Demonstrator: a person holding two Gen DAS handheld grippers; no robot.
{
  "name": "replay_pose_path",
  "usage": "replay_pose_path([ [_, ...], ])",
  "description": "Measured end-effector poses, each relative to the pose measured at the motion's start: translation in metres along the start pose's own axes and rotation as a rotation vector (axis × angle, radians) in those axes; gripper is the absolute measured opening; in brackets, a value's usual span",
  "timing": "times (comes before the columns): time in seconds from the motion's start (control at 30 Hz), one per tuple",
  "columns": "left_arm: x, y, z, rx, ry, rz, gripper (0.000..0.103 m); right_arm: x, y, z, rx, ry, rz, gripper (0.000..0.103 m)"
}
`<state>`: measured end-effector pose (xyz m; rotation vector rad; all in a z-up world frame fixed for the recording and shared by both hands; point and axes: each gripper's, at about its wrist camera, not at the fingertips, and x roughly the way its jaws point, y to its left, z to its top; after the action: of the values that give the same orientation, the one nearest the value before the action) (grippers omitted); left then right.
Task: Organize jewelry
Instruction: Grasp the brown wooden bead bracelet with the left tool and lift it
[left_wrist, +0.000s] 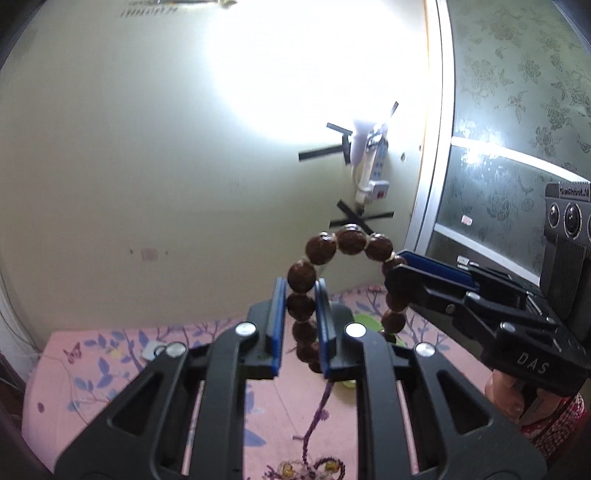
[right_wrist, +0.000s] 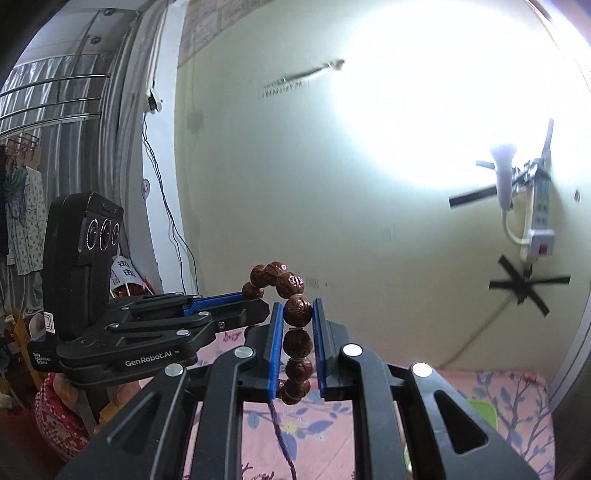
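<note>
Bracelet: the brown carved-bead bracelet (left_wrist: 325, 280) with a purple cord tassel (left_wrist: 314, 424) is held up in the air above the pink floral-cloth counter (left_wrist: 110, 387), stretched as a loop between my two grippers.
Left gripper: I read the left gripper (left_wrist: 300, 325) as closed on the loop's left run, with beads pressed between its blue pads.
Right gripper: the right gripper (right_wrist: 297, 343) is likewise clamped on the opposite run; a bead sits squeezed between its pads in the right wrist view.
Tassel: it hangs free below the beads, and its knotted end with small yellow beads (left_wrist: 288, 469) sits low, near the cloth.
Risk 1, cord overload: if I move the grippers apart, the loop goes taut. Judged cause: both ends are fixed, so the cord has no slack. It could snap and scatter beads.
Risk 2, bead slip: the beads are round and ridged, so pad contact is small. A twist of either wrist could roll a bead out of the grip.
Risk 3, one-sided release: opening one gripper lets the loop swing from the other.
Risk 4, snagging: the trailing tassel could catch on the green object (left_wrist: 365, 321) on the counter during lowering.
Destination: no jewelry holder is identifiable in either view; I cannot confirm a placement target.
</note>
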<state>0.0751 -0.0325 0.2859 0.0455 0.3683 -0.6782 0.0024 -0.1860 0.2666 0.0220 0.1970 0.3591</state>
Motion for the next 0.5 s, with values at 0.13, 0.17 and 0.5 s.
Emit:
replay_pose_path([
  [0.13,-0.006,-0.009,0.016,0.023,-0.025,0.018,0.014,-0.008,0.001,0.012,-0.015,-0.036,-0.006,0.0],
  [0.17,-0.002,-0.012,0.017,0.031,-0.019,0.019,0.014,-0.009,-0.002,0.012,-0.012,-0.038,-0.008,0.0],
  [0.5,0.127,-0.06,-0.024,0.077,0.218,-0.053,0.014,0.003,-0.099,-0.061,0.136,0.078,-0.125,0.0],
])
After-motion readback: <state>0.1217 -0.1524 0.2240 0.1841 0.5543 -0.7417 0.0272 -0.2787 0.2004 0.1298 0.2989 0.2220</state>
